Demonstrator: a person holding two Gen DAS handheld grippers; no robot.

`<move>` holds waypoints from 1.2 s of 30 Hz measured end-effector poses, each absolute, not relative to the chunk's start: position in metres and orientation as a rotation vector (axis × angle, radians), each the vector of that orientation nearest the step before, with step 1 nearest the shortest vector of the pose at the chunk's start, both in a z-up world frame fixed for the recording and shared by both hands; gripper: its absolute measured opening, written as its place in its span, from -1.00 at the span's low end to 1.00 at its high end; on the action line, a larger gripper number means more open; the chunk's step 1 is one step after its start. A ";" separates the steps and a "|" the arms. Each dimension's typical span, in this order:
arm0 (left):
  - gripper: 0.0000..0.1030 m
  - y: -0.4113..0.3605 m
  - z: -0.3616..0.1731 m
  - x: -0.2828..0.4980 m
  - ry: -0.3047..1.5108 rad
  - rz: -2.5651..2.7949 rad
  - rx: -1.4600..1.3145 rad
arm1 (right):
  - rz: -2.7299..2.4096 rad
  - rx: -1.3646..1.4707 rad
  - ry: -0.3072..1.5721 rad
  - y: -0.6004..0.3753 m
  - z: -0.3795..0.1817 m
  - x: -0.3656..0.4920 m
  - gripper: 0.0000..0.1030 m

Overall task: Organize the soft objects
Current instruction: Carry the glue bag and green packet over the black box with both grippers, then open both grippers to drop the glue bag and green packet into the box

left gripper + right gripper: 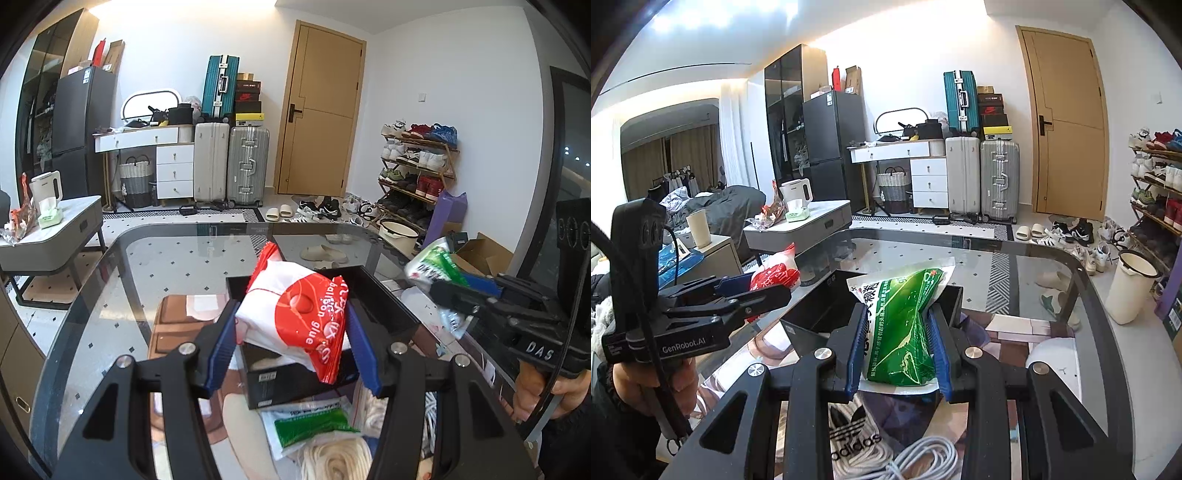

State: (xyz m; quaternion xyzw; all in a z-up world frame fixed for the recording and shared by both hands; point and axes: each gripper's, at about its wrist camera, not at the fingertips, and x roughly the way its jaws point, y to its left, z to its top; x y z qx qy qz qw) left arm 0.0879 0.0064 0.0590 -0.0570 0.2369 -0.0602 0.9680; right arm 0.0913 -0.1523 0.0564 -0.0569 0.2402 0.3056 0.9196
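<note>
My left gripper [291, 332] is shut on a red and white packet marked "balloon glue" [295, 314] and holds it above an open black box [384, 306] on the glass table. My right gripper [897, 332] is shut on a green and white packet [905, 325] and holds it over the same black box [820, 306]. Each gripper shows in the other view: the right one [454, 295] with its green packet [432, 262], the left one [764, 291] with its red packet [775, 277].
On the glass table [110, 295] near me lie another green packet [310, 424], coiled white rope [336, 458], a white cable [923, 458] and an Adidas bag [853, 439]. Beyond stand a grey side table [820, 221], suitcases, a door and a shoe rack [417, 173].
</note>
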 end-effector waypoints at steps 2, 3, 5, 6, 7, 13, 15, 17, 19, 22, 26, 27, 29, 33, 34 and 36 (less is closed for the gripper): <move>0.09 0.004 0.058 0.094 0.484 -0.124 -0.110 | 0.633 -0.119 0.504 -0.148 0.054 0.098 -0.39; 0.09 0.005 0.058 0.097 0.485 -0.123 -0.109 | 0.637 -0.123 0.511 -0.146 0.052 0.102 -0.39; 0.09 0.003 0.057 0.103 0.488 -0.121 -0.104 | 0.643 -0.130 0.523 -0.141 0.049 0.108 -0.39; 0.09 0.002 0.056 0.106 0.490 -0.118 -0.099 | 0.644 -0.132 0.526 -0.139 0.048 0.111 -0.39; 0.09 0.001 0.056 0.109 0.491 -0.117 -0.094 | 0.647 -0.133 0.530 -0.136 0.048 0.114 -0.39; 0.09 -0.008 0.047 0.127 0.516 -0.117 -0.056 | 0.657 -0.148 0.557 -0.126 0.041 0.132 -0.39; 0.09 -0.008 0.043 0.132 0.529 -0.118 -0.058 | 0.657 -0.153 0.569 -0.123 0.038 0.137 -0.39; 0.09 -0.008 0.040 0.137 0.540 -0.119 -0.065 | 0.655 -0.162 0.582 -0.120 0.034 0.142 -0.39; 0.09 -0.007 0.035 0.142 0.552 -0.113 -0.068 | 0.656 -0.167 0.590 -0.118 0.031 0.146 -0.39; 0.09 -0.007 0.029 0.149 0.567 -0.106 -0.069 | 0.649 -0.176 0.601 -0.115 0.026 0.152 -0.39; 0.09 -0.006 0.023 0.155 0.580 -0.101 -0.064 | 0.643 -0.192 0.612 -0.112 0.020 0.159 -0.39; 0.09 -0.006 0.020 0.157 0.587 -0.098 -0.063 | 0.644 -0.198 0.616 -0.110 0.019 0.161 -0.39; 0.09 -0.006 0.017 0.159 0.600 -0.098 -0.065 | 0.643 -0.203 0.618 -0.106 0.017 0.164 -0.38; 0.16 -0.010 0.016 0.160 0.601 -0.100 -0.042 | 0.638 -0.212 0.621 -0.103 0.014 0.167 -0.36; 0.17 -0.011 0.016 0.160 0.602 -0.104 -0.041 | 0.638 -0.214 0.623 -0.102 0.013 0.168 -0.36; 0.24 -0.011 0.016 0.159 0.604 -0.105 -0.040 | 0.642 -0.216 0.627 -0.102 0.012 0.169 -0.24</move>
